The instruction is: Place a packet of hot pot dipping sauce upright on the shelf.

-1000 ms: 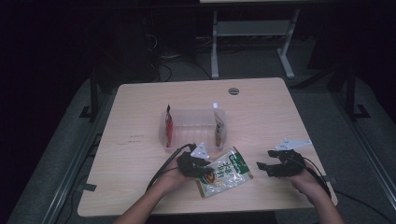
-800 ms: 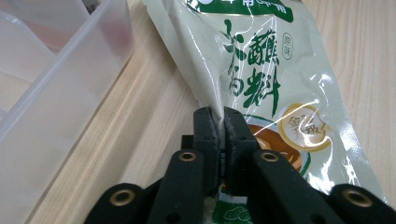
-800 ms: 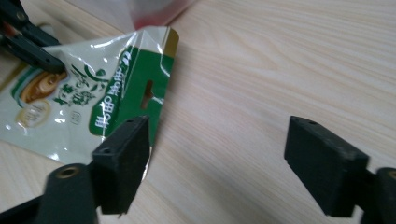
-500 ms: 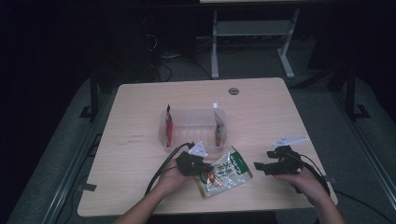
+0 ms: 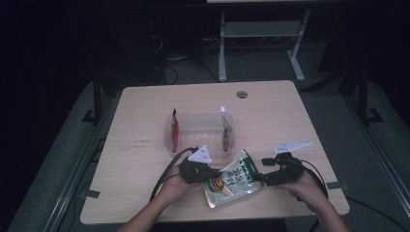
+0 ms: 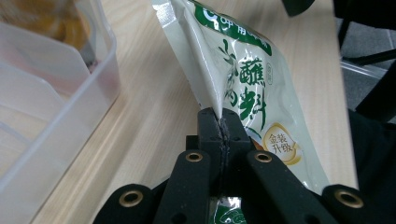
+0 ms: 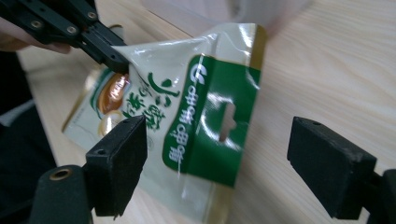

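A wooden table (image 5: 145, 121) seen from above, with a person's forearms entering from the bottom. The left tongs (image 6: 220, 122) are clamped tight on the side edge of a green and cream pouch (image 5: 233, 178), which lies near the table's front edge, partly lifted, just in front of a clear bin (image 5: 200, 126). The right tongs (image 7: 217, 156) have just been opening and stand wide, their jaws either side of the pouch's green top end without pressing it.
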Demonstrator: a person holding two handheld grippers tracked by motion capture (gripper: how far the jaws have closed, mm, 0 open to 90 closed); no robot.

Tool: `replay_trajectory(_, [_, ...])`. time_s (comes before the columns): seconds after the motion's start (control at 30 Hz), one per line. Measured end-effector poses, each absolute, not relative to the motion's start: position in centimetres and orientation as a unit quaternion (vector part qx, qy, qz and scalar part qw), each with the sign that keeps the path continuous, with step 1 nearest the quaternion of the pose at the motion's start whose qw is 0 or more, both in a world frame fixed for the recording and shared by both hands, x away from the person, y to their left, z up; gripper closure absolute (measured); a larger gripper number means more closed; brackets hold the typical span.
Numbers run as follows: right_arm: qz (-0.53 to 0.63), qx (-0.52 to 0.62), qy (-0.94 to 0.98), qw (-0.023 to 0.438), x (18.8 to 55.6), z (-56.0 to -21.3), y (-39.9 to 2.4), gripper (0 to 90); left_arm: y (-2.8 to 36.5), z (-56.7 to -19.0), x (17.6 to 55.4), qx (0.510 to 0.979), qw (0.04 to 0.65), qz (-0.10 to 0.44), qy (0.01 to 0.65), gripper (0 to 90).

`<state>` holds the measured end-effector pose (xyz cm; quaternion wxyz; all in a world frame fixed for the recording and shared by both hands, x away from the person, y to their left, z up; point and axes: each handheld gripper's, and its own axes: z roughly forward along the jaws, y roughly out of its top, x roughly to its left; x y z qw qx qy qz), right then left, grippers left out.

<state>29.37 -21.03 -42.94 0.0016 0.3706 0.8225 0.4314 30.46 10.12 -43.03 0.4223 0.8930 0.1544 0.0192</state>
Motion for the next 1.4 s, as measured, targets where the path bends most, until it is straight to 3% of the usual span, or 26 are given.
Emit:
replay_trajectory(0.7, [0.482,0.275,0.826,-0.098,32.7,-42.9,-13.7,19.3,16.4,-39.9,29.0,0.876,0.455,0.04,0.154,89.5])
replay_trajectory(1.27, [0.5,0.245,0.819,-0.143,32.1,-43.1,-14.0,59.4,16.6,-40.0,29.1,0.873,0.461,0.042,0.153,89.5])
replay_trajectory(1.4, [0.503,0.237,0.818,-0.145,32.0,-43.0,-14.0,65.2,16.9,-40.0,29.3,0.873,0.46,0.045,0.153,89.4])
